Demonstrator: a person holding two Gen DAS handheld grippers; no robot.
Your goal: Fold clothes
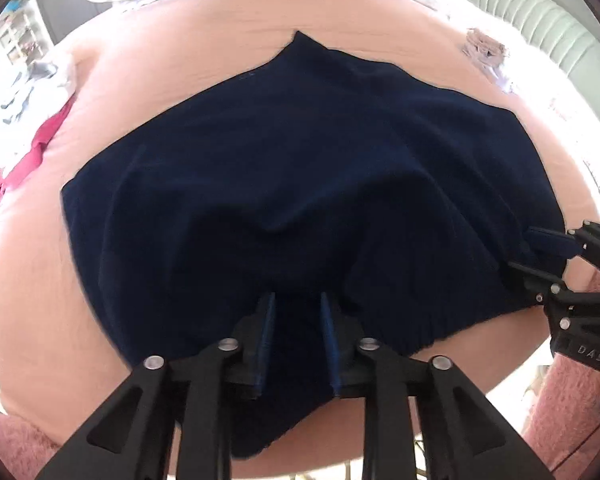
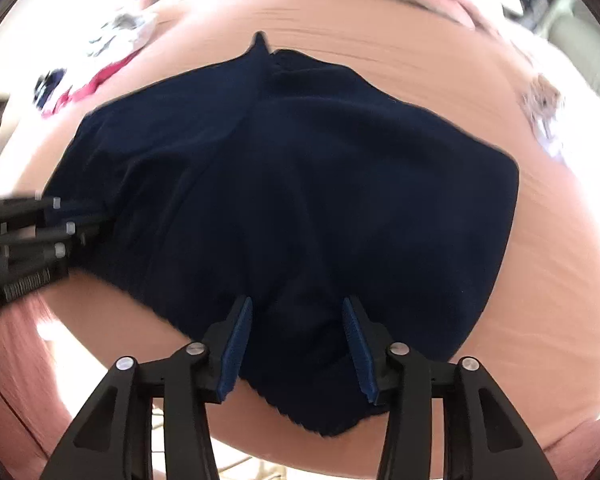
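A dark navy knit garment (image 1: 300,184) lies spread on a peach bedsheet (image 1: 204,52), its ribbed hem nearest me. My left gripper (image 1: 297,320) is shut on a bunched fold of the hem, and cloth hangs below its fingers. In the right wrist view the garment (image 2: 320,184) fills the middle. My right gripper (image 2: 298,336) clamps a thicker bunch of the hem, so its jaws stand wider apart. The right gripper (image 1: 540,256) also shows at the garment's right corner, with cloth drawn toward it. The left gripper (image 2: 88,226) shows at the left corner.
A red cloth (image 1: 32,148) and a white patterned pile (image 1: 24,80) lie at the bed's left edge. A small pale crumpled item (image 1: 484,48) sits at the far right, beside a green padded headboard (image 1: 540,12). Fuzzy pink fabric (image 1: 572,412) hangs at the near edge.
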